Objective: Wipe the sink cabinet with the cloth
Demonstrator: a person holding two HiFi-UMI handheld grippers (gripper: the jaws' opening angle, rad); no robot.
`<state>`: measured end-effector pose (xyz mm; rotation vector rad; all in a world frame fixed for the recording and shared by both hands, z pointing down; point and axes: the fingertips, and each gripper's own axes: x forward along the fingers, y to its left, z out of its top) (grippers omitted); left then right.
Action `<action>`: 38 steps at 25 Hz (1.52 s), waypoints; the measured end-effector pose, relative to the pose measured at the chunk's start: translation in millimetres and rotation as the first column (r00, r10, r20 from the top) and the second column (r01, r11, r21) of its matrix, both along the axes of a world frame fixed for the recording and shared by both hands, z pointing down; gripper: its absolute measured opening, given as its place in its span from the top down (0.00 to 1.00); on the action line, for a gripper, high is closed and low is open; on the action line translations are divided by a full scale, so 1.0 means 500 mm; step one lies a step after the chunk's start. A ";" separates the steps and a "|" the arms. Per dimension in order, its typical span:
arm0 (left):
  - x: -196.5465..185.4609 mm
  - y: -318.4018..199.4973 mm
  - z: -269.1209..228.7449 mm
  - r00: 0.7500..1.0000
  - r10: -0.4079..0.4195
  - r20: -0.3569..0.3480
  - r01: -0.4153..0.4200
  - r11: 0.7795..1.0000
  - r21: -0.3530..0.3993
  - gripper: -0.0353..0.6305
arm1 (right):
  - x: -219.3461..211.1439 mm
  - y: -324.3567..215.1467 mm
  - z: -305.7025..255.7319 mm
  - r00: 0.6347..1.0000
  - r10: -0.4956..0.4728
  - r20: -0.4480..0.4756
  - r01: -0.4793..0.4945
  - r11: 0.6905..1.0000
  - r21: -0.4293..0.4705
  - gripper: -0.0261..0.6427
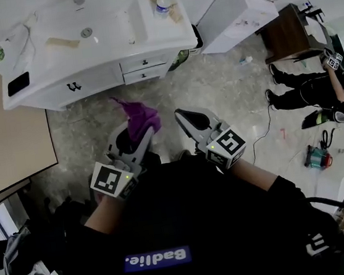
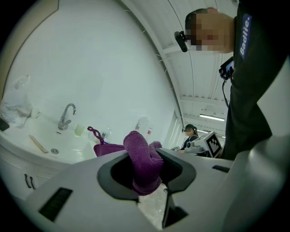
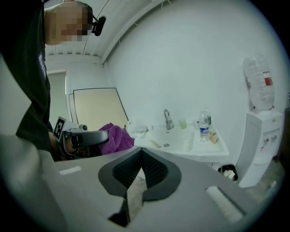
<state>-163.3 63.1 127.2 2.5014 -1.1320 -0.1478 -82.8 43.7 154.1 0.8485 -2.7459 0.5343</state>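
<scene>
Left gripper [image 1: 133,134] jaws pinching purple cloth [image 1: 139,116], which bunches up between the pads. Right gripper [image 1: 188,118] jaws pressed together, nothing between them. Both held near body, over floor. Sink cabinet [image 1: 99,74] far side, well apart from cloth. No contact between cloth and cabinet. Judgement: cloth in hand, wiping not started; approach and the whole wipe of front and top left.
</scene>
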 end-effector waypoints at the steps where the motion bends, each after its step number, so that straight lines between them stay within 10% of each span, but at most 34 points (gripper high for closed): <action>1: -0.008 -0.008 0.006 1.000 -0.001 0.002 0.001 1.000 -0.002 0.77 | -0.003 -0.008 0.002 1.000 0.005 -0.007 -0.005 1.000 0.000 0.96; 25: 0.069 -0.164 0.121 0.953 -0.248 0.171 0.253 0.967 -0.008 0.77 | 0.084 -0.203 0.118 0.986 -0.150 0.072 0.149 0.989 0.016 0.96; 38: 0.010 -0.301 0.434 0.915 -0.301 0.269 0.315 0.949 -0.011 0.77 | 0.084 -0.296 0.396 0.994 -0.042 0.102 0.041 0.999 0.014 0.96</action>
